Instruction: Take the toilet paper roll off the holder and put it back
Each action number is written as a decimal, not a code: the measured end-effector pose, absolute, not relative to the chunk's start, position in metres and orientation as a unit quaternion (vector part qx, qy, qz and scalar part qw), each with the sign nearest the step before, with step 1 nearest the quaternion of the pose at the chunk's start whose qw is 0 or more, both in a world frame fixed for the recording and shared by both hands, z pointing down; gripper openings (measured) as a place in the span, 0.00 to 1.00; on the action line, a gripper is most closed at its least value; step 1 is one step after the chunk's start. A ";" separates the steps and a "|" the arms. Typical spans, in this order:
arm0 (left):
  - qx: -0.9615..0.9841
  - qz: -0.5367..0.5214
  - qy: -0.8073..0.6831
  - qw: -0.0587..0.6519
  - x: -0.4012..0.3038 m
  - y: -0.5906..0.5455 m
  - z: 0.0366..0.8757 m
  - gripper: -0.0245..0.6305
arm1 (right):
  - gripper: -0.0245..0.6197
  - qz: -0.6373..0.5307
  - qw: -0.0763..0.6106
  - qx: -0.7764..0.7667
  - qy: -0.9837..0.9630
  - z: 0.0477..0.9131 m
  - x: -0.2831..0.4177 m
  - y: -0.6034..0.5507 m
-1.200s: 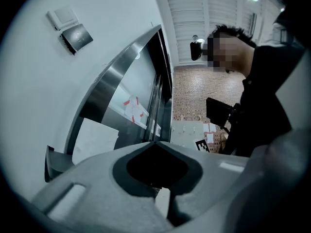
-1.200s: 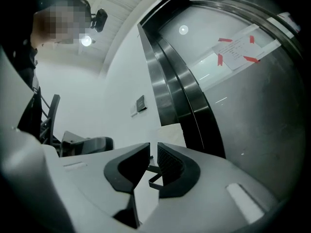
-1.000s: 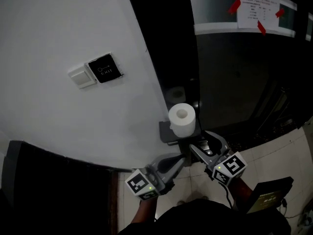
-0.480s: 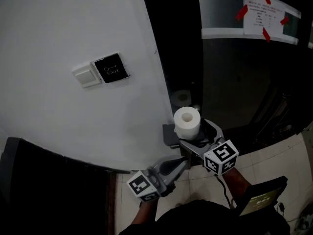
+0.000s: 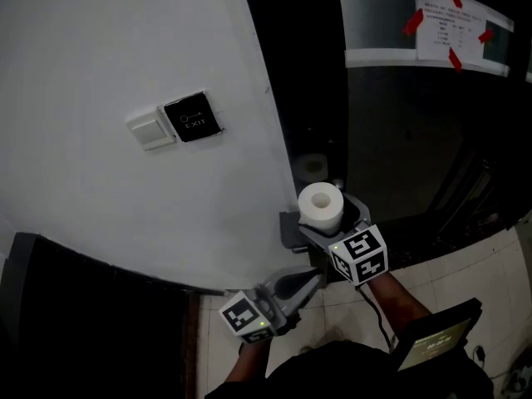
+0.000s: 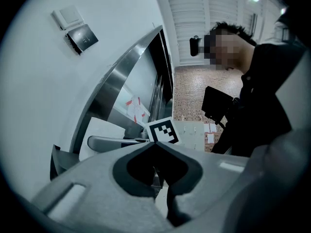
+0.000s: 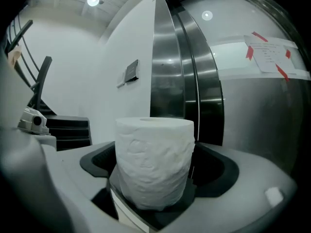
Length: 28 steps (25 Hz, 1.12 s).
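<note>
A white toilet paper roll (image 5: 321, 206) stands upright on a small grey holder shelf (image 5: 288, 226) at the corner of the white wall. My right gripper (image 5: 335, 221) reaches in from below, one jaw on each side of the roll. In the right gripper view the roll (image 7: 154, 161) fills the space between the jaws, and a dark gap shows on either side, so the pads do not press it. My left gripper (image 5: 312, 276) hangs lower, just under the shelf, its jaws shut with nothing in them. In the left gripper view its tips (image 6: 155, 152) meet.
A black EXIT plate (image 5: 192, 117) and a white switch (image 5: 150, 130) sit on the wall. A steel door frame (image 7: 167, 72) and dark glass with a taped paper notice (image 5: 451, 30) rise behind the roll. A dark tablet (image 5: 432, 339) lies over the tiled floor. A person (image 6: 262, 96) stands behind.
My right gripper has risen from below the shelf and its jaws have spread wide around the roll. The roll stays on the holder. The left gripper has hardly moved.
</note>
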<state>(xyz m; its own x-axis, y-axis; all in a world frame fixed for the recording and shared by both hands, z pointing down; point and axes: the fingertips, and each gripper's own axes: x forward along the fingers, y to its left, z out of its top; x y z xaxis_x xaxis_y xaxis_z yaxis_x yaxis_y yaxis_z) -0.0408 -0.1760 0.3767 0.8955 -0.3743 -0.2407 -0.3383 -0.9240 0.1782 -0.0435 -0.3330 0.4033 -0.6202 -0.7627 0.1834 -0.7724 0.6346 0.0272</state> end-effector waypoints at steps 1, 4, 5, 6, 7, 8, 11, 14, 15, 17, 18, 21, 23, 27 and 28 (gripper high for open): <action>0.971 -0.137 -0.184 0.067 -0.041 -0.176 0.378 0.04 | 0.79 0.023 0.097 0.429 -0.898 0.405 -0.044 -0.335; 0.970 -0.136 -0.189 0.067 -0.045 -0.174 0.380 0.04 | 0.78 0.020 0.109 0.426 -0.898 0.406 -0.044 -0.335; 0.970 -0.135 -0.191 0.067 -0.046 -0.174 0.380 0.04 | 0.77 0.020 0.111 0.424 -0.899 0.406 -0.045 -0.335; 0.970 -0.133 -0.192 0.068 -0.046 -0.174 0.379 0.04 | 0.76 0.020 0.113 0.422 -0.900 0.406 -0.045 -0.335; 0.970 -0.132 -0.193 0.068 -0.046 -0.174 0.379 0.04 | 0.75 0.021 0.114 0.420 -0.900 0.406 -0.045 -0.334; 0.970 -0.133 -0.193 0.068 -0.047 -0.175 0.378 0.04 | 0.75 0.022 0.114 0.419 -0.901 0.406 -0.044 -0.334; 0.970 -0.133 -0.192 0.065 -0.047 -0.175 0.376 0.04 | 0.74 0.024 0.112 0.418 -0.901 0.406 -0.043 -0.334; 0.971 -0.128 -0.192 0.064 -0.048 -0.175 0.377 0.04 | 0.74 0.029 0.089 0.417 -0.904 0.401 -0.039 -0.332; 0.971 -0.129 -0.191 0.064 -0.048 -0.175 0.376 0.04 | 0.73 0.028 0.079 0.416 -0.906 0.397 -0.037 -0.330; 0.971 -0.131 -0.189 0.062 -0.047 -0.175 0.374 0.04 | 0.73 0.026 0.061 0.412 -0.909 0.388 -0.031 -0.324; 0.971 -0.132 -0.187 0.061 -0.047 -0.175 0.372 0.04 | 0.73 0.028 0.052 0.409 -0.911 0.382 -0.027 -0.319; 0.973 -0.132 -0.184 0.057 -0.043 -0.172 0.369 0.04 | 0.73 0.039 0.011 0.391 -0.919 0.368 -0.014 -0.300; 0.973 -0.130 -0.182 0.056 -0.041 -0.170 0.367 0.04 | 0.73 0.043 -0.017 0.378 -0.925 0.360 -0.004 -0.286; 0.973 -0.128 -0.182 0.056 -0.040 -0.168 0.366 0.04 | 0.73 0.065 -0.065 0.360 -0.928 0.355 0.016 -0.260; 0.973 -0.129 -0.182 0.055 -0.039 -0.167 0.366 0.04 | 0.73 0.076 -0.079 0.354 -0.929 0.355 0.021 -0.254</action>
<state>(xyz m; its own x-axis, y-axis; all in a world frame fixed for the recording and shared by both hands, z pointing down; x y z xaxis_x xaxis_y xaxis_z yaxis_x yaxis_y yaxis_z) -0.0391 -0.1668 0.3660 0.9008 -0.3684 -0.2300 -0.3399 -0.9277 0.1545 0.0211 -0.2537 0.3549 -0.7368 -0.6696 -0.0934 -0.6454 0.7378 -0.1981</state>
